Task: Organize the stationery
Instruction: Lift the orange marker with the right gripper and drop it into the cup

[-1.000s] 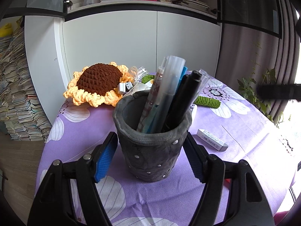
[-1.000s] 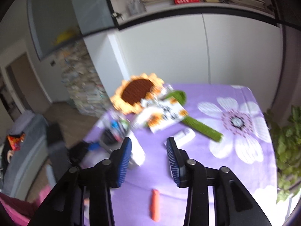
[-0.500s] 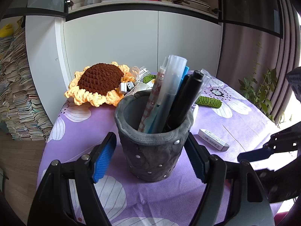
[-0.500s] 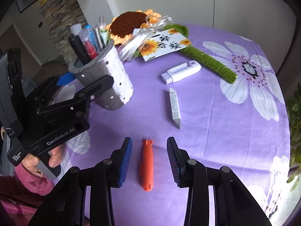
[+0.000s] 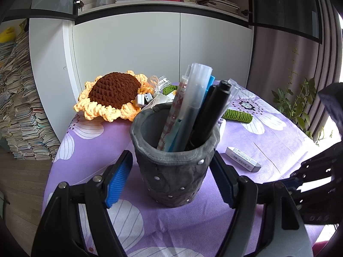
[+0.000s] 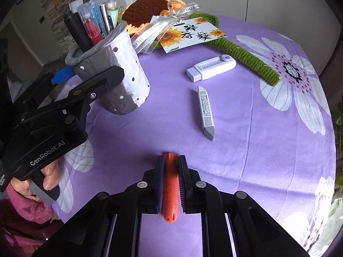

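A grey pen cup (image 5: 174,169) holding several pens stands on the purple flowered tablecloth (image 5: 90,141); it also shows in the right wrist view (image 6: 120,75). My left gripper (image 5: 171,177) is open, its blue pads on either side of the cup with small gaps. My right gripper (image 6: 170,171) is shut on an orange pen-like tool (image 6: 170,190) that lies on the cloth. A grey eraser stick (image 6: 205,111) and a white correction-tape case (image 6: 211,66) lie farther back. The eraser stick also shows right of the cup in the left wrist view (image 5: 243,159).
A crocheted sunflower (image 5: 113,95) with a green stem (image 6: 246,57), ribbon and a card (image 6: 194,35) lies at the table's far side. White cabinets (image 5: 150,49) stand behind. A plant (image 5: 295,105) and paper stacks (image 5: 19,115) flank the table.
My right gripper has moved down and forward over the orange tool and its fingers have shut on it. The left gripper stays open around the cup.
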The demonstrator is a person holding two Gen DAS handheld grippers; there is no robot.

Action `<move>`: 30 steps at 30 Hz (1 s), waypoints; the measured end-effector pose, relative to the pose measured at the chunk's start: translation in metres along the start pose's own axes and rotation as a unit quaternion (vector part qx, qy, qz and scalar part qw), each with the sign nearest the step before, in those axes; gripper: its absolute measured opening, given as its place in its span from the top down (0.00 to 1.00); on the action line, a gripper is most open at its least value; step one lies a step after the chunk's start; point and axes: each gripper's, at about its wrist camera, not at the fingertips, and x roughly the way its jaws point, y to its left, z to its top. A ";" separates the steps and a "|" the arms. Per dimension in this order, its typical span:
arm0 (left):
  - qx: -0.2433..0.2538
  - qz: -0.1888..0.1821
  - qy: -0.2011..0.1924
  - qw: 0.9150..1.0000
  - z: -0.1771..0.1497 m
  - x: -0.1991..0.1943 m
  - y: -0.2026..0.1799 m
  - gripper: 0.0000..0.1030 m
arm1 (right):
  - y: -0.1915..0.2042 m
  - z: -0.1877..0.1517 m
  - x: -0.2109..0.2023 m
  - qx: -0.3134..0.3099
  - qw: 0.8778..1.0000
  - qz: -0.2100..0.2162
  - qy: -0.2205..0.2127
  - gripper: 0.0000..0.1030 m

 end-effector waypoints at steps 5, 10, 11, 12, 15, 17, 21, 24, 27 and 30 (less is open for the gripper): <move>0.000 0.000 0.000 1.000 0.000 0.000 0.000 0.29 | -0.006 0.003 -0.035 0.017 0.999 0.008 -0.048 0.87; 0.000 0.000 0.000 1.000 0.000 0.000 0.000 0.29 | -0.012 0.009 -0.074 0.036 0.994 0.020 -0.105 0.87; 0.000 0.000 0.000 1.000 0.000 0.000 0.000 0.29 | -0.012 0.011 -0.080 0.036 0.992 0.017 -0.117 0.87; 0.000 0.000 0.000 1.000 0.000 0.000 0.001 0.29 | -0.012 0.013 -0.084 0.035 0.991 0.015 -0.126 0.87; 0.000 0.000 0.000 1.000 0.000 0.000 0.000 0.29 | -0.012 0.027 -0.091 0.033 0.989 0.015 -0.145 0.87; 0.000 0.000 0.000 1.000 0.000 0.000 0.000 0.29 | -0.008 0.036 -0.099 0.028 0.987 0.016 -0.156 0.87; 0.000 0.000 0.000 1.000 0.000 0.000 0.000 0.29 | 0.007 0.057 -0.124 0.003 0.980 0.029 -0.196 0.87; 0.000 0.000 0.000 1.000 0.000 0.000 0.001 0.29 | 0.023 0.076 -0.145 -0.022 0.971 0.049 -0.233 0.87; 0.000 0.000 0.000 1.000 0.000 0.000 0.000 0.29 | 0.037 0.096 -0.150 -0.043 0.965 0.079 -0.246 0.87; 0.000 -0.001 0.000 1.000 0.000 0.000 0.000 0.29 | 0.047 0.117 -0.133 -0.050 0.969 0.106 -0.218 0.87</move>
